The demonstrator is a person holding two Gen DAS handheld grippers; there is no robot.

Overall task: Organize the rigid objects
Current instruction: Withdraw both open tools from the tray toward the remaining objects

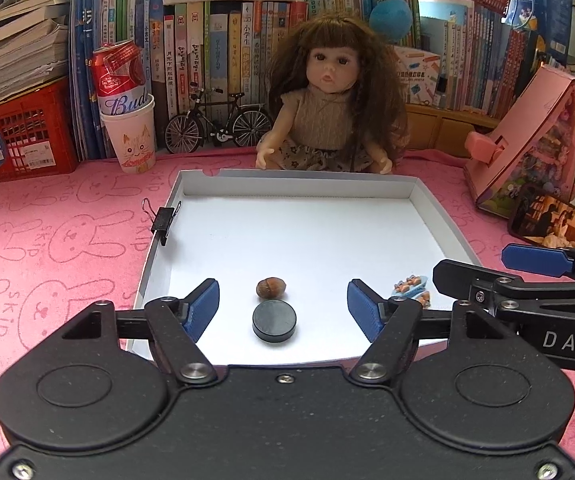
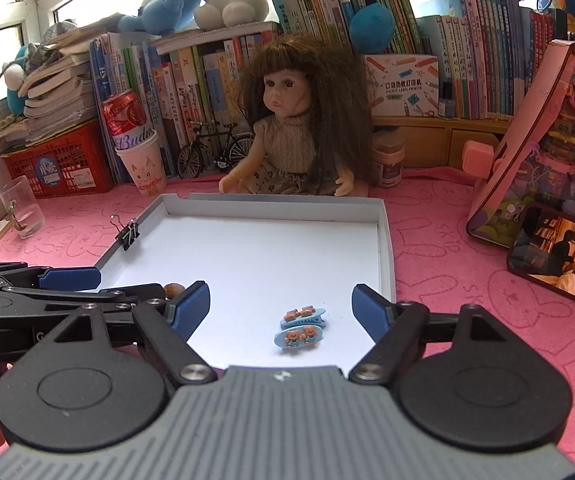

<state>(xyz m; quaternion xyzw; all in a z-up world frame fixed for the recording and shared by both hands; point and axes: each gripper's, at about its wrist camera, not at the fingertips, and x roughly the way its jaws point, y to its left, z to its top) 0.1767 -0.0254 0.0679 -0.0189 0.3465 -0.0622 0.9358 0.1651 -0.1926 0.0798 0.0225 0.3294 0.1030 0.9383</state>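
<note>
Hovering over near edge of shallow white cardboard tray [image 1: 431, 216]: left tongs [image 1: 283, 307] spread wide, empty, flanking flat black round disc [image 1: 274, 321] and brown hazelnut [image 1: 271, 287] just beyond it. Right tongs [image 2: 280, 306] likewise released, over two blue bear-decorated hair clips [image 2: 301, 326] at tray's near right. Black binder clip [image 1: 163, 219] on left wall. Pink rabbit-print tabletop [image 1: 55, 248] around. Risk: hazelnut sits near disc; closing could nudge it rolling. The two tools crowd each other.

Both wrist cameras sit low and close at the white tray's [image 1: 439, 216] near edge, facing the doll [image 2: 291, 128], sharing the tray interior.
</note>
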